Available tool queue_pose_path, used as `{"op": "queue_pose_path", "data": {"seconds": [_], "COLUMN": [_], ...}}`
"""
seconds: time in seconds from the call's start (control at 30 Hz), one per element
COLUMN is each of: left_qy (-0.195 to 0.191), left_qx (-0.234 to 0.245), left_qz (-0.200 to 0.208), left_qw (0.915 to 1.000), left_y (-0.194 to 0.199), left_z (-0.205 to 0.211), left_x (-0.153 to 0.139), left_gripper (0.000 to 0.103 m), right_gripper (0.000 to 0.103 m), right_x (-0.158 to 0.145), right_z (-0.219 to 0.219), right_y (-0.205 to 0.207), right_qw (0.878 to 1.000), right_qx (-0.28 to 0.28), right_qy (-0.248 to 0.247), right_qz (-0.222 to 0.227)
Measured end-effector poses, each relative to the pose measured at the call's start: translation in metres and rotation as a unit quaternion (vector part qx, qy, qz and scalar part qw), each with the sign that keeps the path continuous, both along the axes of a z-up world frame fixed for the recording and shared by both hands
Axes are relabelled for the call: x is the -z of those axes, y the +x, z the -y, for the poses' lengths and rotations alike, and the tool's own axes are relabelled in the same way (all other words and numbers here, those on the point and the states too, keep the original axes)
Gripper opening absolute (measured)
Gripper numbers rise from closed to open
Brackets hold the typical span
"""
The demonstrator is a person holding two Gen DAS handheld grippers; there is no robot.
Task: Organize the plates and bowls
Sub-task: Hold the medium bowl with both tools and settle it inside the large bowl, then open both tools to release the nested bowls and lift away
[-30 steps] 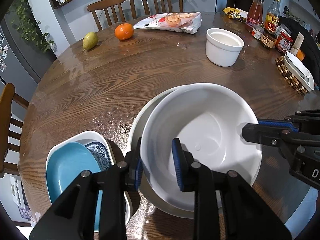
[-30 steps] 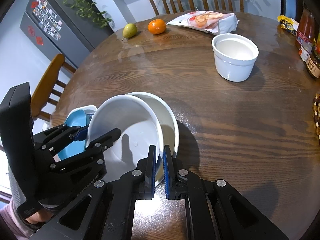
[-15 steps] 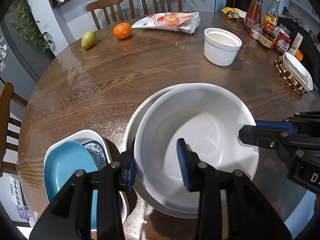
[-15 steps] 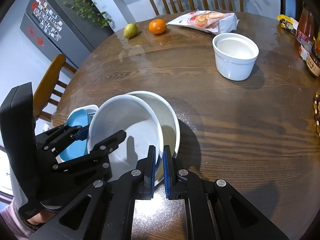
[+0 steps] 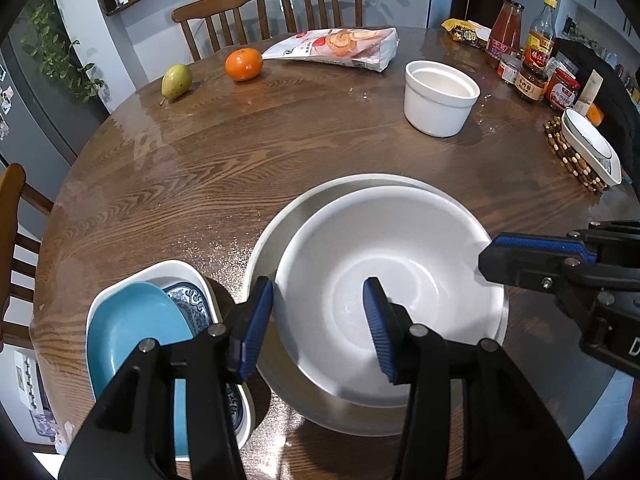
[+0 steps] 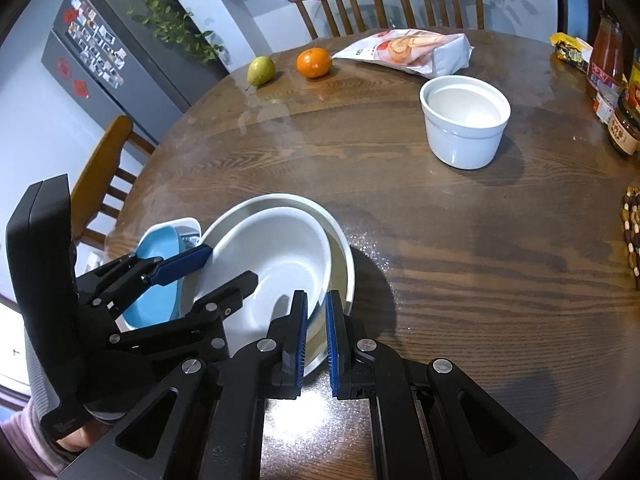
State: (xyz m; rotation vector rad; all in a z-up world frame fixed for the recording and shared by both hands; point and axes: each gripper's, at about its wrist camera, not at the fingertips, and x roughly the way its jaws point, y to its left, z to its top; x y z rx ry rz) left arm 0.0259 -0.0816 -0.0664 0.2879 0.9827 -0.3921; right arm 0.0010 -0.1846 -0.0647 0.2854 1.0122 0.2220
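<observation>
White bowl (image 5: 392, 280) inside larger bowl (image 5: 264, 240)

White bowl (image 5: 384, 280) nested in another (image 5: 264, 248)

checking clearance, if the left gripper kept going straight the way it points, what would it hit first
Most likely the inner white bowl, nested in a larger white bowl. The left gripper angles down at it, its opening jaws astride the near rim without pressing. Depth is hard to judge here.
</observation>
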Motion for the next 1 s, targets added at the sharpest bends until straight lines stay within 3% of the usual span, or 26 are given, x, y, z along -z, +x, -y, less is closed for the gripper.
{"op": "queue_pose_path", "data": {"seconds": [0.43, 0.67, 0.73, 0.8, 0.9, 1.0], "left_qy": [-0.006, -0.009, -0.015, -0.017, -0.021, -0.021], "left_qx": [-0.001, 0.000, -0.001, -0.006, -0.019, -0.034], "left_qz": [0.005, 0.016, 0.016, 0.020, 0.024, 0.022], "left_qw": [1.0000, 0.9998, 0.9998, 0.9996, 0.9993, 0.9990], "left_y": [-0.002, -0.007, -0.008, -0.009, -0.009, -0.008], "left_z": [-0.002, -0.001, -0.002, -0.003, -0.007, -0.012], "left_x": [-0.006, -0.013, -0.016, -0.018, -0.021, -0.021], "left_gripper": [0.051, 0.070, 0.071, 0.076, 0.082, 0.087], "right_gripper": [0.007, 0.009, 0.019, 0.040, 0.062, 0.063], "right_x": [-0.006, -0.012, -0.013, -0.014, -0.014, -0.013], "right_z": [0.002, 0.007, 0.009, 0.013, 0.018, 0.028], "right_y": [-0.004, -0.007, -0.009, -0.011, -0.014, -0.016], "right_qw": [1.000, 1.000, 1.000, 0.999, 0.998, 0.997], "right_qx": [0.008, 0.016, 0.020, 0.027, 0.047, 0.066], "right_qy": [0.001, 0.007, 0.011, 0.018, 0.025, 0.037], "right_qz": [0.008, 0.018, 0.021, 0.024, 0.029, 0.030]}}
